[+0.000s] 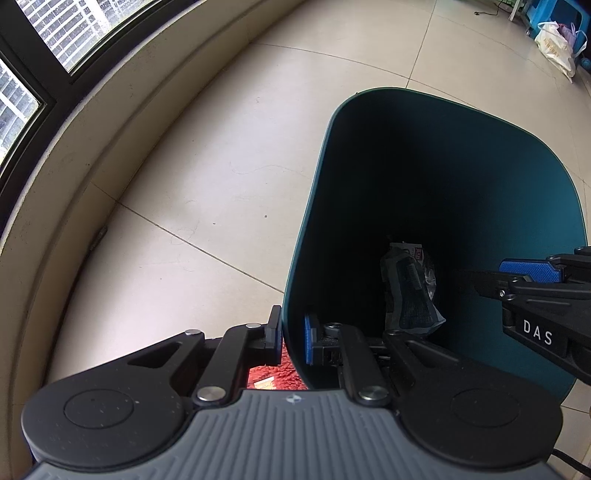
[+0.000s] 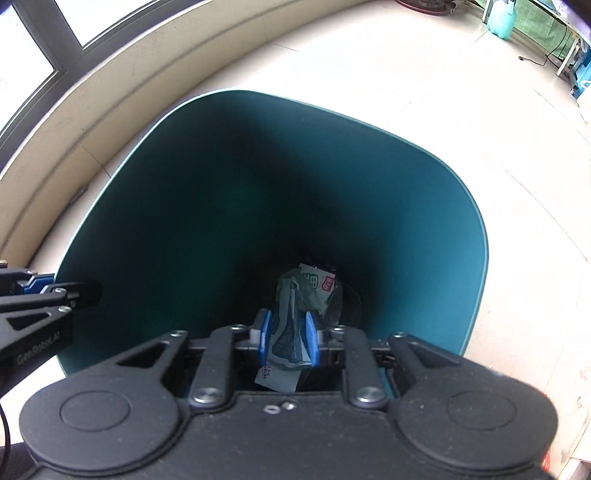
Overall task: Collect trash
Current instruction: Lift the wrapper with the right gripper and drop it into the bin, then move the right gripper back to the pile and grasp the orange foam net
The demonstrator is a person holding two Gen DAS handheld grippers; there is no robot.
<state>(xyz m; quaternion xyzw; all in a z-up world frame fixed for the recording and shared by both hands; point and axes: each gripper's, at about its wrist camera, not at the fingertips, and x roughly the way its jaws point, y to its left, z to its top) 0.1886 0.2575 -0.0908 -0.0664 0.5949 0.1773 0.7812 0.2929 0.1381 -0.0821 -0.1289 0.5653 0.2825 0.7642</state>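
A dark teal trash bin [image 1: 310, 221] [image 2: 147, 155] stands on the tiled floor. My left gripper [image 1: 291, 339] is shut on the bin's near-left wall, one finger outside and one inside. My right gripper [image 2: 287, 341] is over the bin's mouth, its blue-padded jaws standing either side of a crumpled grey-blue wrapper [image 2: 291, 339]; whether they still pinch it is unclear. The wrapper also shows in the left wrist view [image 1: 410, 291], inside the bin. The right gripper's fingers [image 1: 528, 273] reach in from the right in that view.
A curved beige ledge [image 1: 92, 166] under dark-framed windows runs along the left. A red rug [image 1: 277, 373] lies below the left gripper. A white bag [image 1: 557, 48] and blue furniture sit at the far right. A green bottle [image 2: 500, 16] stands far off.
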